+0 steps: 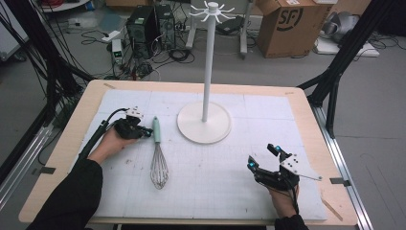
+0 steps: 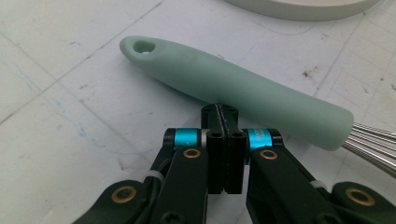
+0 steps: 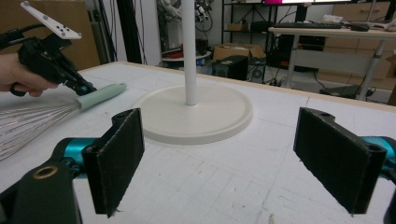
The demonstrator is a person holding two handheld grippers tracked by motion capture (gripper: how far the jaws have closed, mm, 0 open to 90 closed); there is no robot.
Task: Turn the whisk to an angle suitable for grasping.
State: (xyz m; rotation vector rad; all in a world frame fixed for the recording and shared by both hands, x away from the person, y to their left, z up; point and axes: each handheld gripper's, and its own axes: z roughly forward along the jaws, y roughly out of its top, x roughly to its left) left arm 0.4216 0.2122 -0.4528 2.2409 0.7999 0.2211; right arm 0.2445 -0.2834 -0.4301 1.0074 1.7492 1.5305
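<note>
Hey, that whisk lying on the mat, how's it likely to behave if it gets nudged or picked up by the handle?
The whisk would probably roll: its mint handle is round and looks smooth, so perhaps slippery. The thin wire loops likely flex, and may tip it wire-end down.

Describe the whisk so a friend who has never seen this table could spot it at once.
Start at the tall white stand on the table's white mat. Just left of its round base lies the whisk, flat on the mat, wires toward the person. Its mint-green handle, with a hole at the end, sits at the tip of the shut left gripper.
</note>
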